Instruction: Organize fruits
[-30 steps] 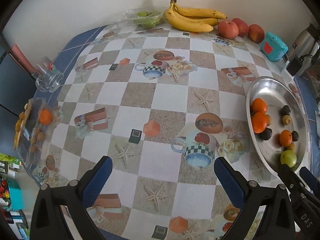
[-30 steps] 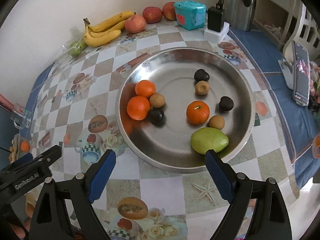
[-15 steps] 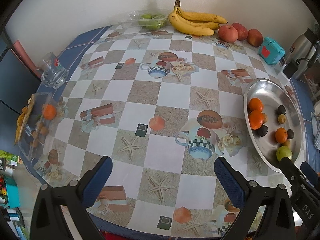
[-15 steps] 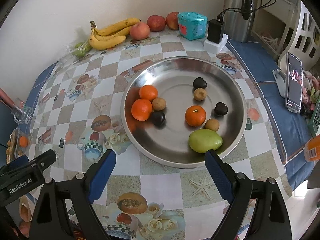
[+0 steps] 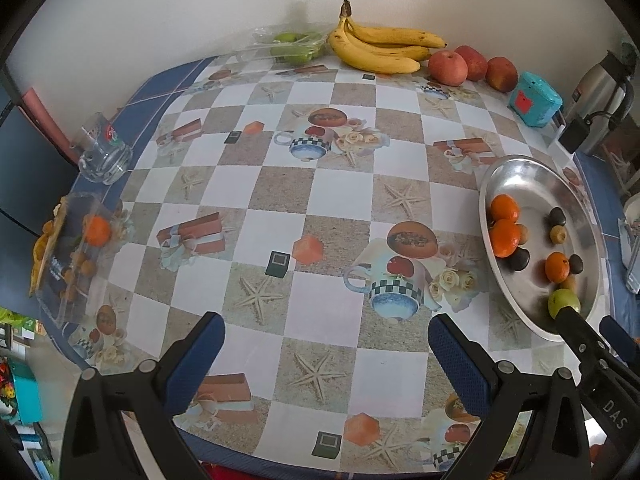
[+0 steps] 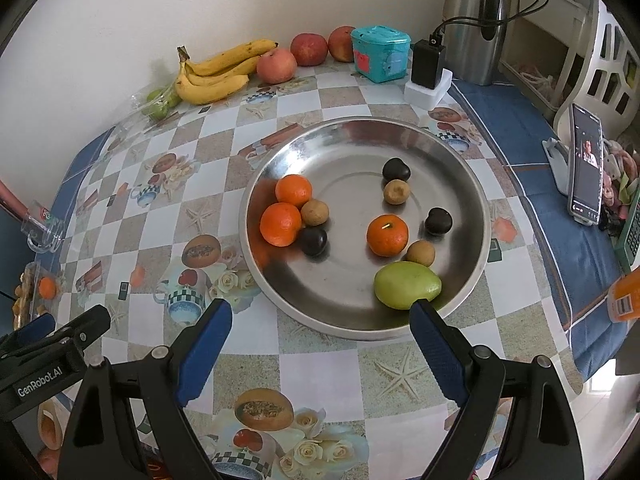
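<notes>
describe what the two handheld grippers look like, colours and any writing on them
Both are black plastic frames with silver bolts and two fingers faced with blue textured pads. The left gripper shows white "GenRobot.AI" lettering on its side in the right wrist view; the right gripper shows white "DAS" in the left wrist view. No cables, hands or sleeves are visible.

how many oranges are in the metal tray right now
3. Two sit touching at the left side of the metal tray: one orange farther back, one just in front of it. The third lies near the middle, behind the green fruit. None look hidden.
</notes>
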A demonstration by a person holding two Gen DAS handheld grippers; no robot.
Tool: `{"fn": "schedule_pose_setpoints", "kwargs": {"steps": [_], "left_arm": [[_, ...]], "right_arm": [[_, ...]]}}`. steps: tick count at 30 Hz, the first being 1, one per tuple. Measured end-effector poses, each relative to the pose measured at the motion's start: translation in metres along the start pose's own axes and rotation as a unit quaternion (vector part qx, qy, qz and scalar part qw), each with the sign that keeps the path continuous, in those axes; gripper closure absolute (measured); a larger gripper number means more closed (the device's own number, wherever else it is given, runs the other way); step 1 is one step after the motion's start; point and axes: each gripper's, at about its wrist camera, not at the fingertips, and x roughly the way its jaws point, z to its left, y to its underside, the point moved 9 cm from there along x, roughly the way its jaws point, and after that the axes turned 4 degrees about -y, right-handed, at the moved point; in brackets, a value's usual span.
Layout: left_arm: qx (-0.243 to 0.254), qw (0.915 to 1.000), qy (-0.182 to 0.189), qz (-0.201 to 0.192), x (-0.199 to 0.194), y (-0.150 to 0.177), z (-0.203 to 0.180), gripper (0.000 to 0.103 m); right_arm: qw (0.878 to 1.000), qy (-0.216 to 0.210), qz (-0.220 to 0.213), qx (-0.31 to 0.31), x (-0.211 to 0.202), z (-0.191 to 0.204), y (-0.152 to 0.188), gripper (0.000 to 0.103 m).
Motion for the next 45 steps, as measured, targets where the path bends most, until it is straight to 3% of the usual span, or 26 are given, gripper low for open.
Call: {"fn": "schedule_pose_setpoints", "kwargs": {"steps": [45], "left_arm": [[-0.002, 0.9999, -0.001, 0.010, 0.0038, 0.0006, 0.0037, 0.000]], "right_arm": [[1.000, 0.005, -0.009, -0.002, -0.0053, 0.0000, -0.0032, 0.012]]}}
